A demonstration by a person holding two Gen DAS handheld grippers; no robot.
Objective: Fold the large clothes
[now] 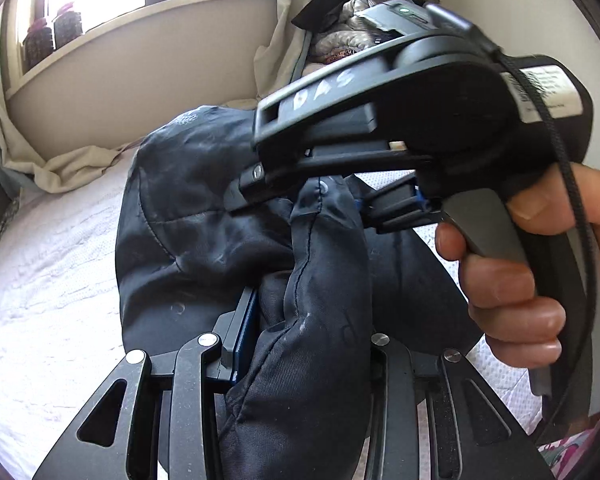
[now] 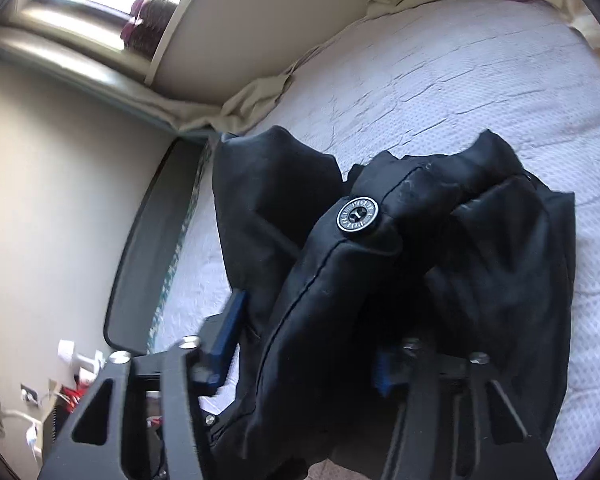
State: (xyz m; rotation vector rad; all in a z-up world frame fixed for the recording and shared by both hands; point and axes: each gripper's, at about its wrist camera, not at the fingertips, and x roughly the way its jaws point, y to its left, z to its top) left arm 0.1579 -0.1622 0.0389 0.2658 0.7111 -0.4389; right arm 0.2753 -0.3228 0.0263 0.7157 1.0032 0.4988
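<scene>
In the left wrist view the left claw (image 1: 300, 344) grasps a padded fold of the dark jacket (image 1: 204, 216) above the bed (image 1: 40, 280), while in the right wrist view the right claw (image 2: 300, 340) has jacket cloth between its jaws, grip uncertain, so the gathering step seems in hand and next comes laying it flat.

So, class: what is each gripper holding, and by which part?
Both hold the black padded jacket: left gripper on a stitched edge fold, right gripper on the edge below its snap button.

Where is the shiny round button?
In the right wrist view, the round metal snap button sits mid-frame on the black jacket, bunched above the white bedspread.
</scene>
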